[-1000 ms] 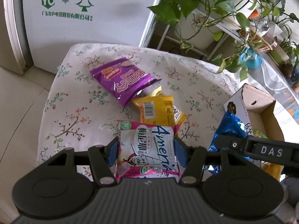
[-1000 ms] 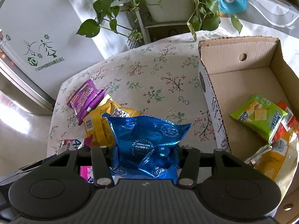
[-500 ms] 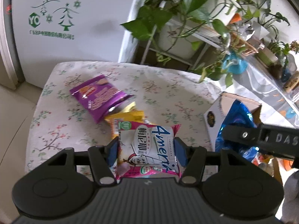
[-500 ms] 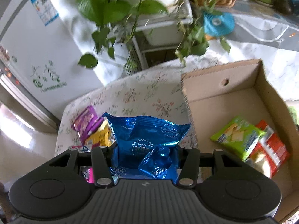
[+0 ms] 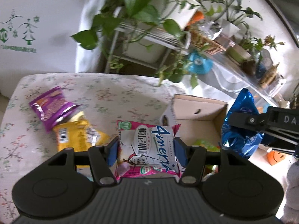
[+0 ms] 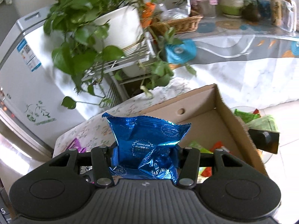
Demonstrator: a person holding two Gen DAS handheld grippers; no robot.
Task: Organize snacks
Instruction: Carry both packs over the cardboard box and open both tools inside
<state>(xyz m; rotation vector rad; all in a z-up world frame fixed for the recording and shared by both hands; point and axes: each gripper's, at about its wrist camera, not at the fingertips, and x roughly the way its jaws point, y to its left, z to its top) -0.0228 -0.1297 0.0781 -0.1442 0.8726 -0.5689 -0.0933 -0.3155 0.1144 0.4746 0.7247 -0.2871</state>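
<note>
With a few snacks already in the cardboard box (image 6: 220, 123), the left claw (image 5: 146, 149) grips a pink-and-white packet (image 5: 147, 145) and the right claw (image 6: 145, 157) a blue bag (image 6: 147, 140) (both held aloft near the box), while purple (image 5: 51, 108) and yellow (image 5: 74, 138) packets wait on the surface (image 5: 112, 93) at nine o'clock.

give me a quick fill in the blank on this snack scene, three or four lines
1. The left hand-held gripper is shut on a pink and white snack packet printed with a cartoon ____.
2. The right hand-held gripper grips a shiny ____ snack bag.
3. On the floral tablecloth, the purple packet lies partly over a ____ packet.
4. The cardboard box already holds snacks, including a ____ packet.

Missing words: carrot; blue; yellow; green
</note>
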